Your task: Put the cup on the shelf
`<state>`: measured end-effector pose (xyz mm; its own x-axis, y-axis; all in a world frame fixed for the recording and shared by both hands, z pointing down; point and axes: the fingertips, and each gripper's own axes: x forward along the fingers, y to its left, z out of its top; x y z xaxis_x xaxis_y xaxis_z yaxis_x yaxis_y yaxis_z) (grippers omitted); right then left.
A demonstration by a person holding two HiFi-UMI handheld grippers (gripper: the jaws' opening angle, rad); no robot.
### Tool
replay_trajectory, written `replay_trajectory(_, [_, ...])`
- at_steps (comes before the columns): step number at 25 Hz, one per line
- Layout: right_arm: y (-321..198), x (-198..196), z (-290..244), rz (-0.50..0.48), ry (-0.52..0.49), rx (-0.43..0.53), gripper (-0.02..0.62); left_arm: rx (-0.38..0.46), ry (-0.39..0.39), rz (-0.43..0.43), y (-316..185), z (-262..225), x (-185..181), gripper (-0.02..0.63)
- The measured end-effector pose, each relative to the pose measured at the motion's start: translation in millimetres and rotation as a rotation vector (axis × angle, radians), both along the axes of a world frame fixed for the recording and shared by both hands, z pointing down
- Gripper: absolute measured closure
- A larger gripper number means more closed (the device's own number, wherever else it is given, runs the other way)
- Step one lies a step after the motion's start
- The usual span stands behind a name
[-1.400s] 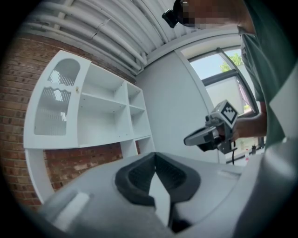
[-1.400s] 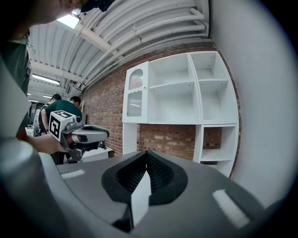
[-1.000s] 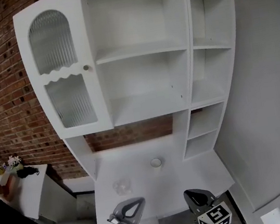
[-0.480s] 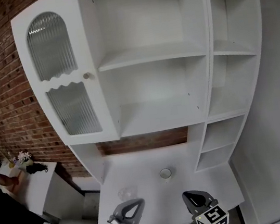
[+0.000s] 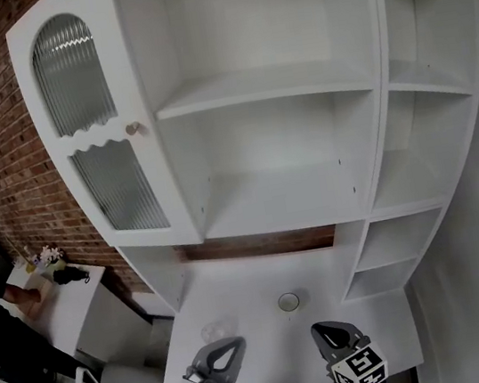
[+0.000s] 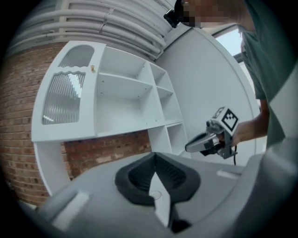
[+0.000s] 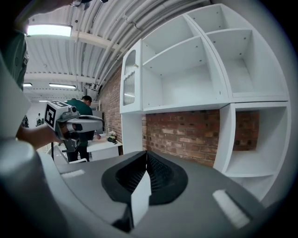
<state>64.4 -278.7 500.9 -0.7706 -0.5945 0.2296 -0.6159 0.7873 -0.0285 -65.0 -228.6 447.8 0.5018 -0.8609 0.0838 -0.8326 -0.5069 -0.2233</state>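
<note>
A small white cup [image 5: 288, 302] stands upright on the white desk surface [image 5: 239, 303] under the shelf unit [image 5: 269, 91]. Nearer me than the cup, my left gripper [image 5: 222, 351] and right gripper [image 5: 327, 333] hover side by side at the desk's near edge, both shut with nothing between the jaws. From the left gripper view I see the right gripper [image 6: 192, 147] held by a hand, and from the right gripper view the left gripper [image 7: 98, 122]. The cup does not show in either gripper view.
A clear glass [image 5: 211, 331] stands on the desk left of the cup. The cabinet door [image 5: 101, 145] with ribbed glass hangs at the left. Small cubbies [image 5: 393, 252] are at the right. A side table [image 5: 58, 296] with small items and a person are at far left.
The head view has tilted and come closer, so the shelf unit fills more of the frame and the cup sits lower. Both grippers stay shut at the bottom.
</note>
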Motion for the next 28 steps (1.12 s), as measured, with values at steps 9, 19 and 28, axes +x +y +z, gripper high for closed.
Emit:
replay_trajectory(9, [-47,-22,45,0.049,0.036,-0.024,0.589,-0.029,0.019,-0.006,-32,19,-24,0.603])
replay_trajectory(19, [-92,-53,115,0.134,0.112,-0.090,0.574,-0.056,0.060,0.022,-66,32,-57,0.604])
replay_trajectory(28, [-121,-75,201,0.203,0.187,-0.177,0.545,-0.127,0.072,0.017,-74,62,-80,0.603])
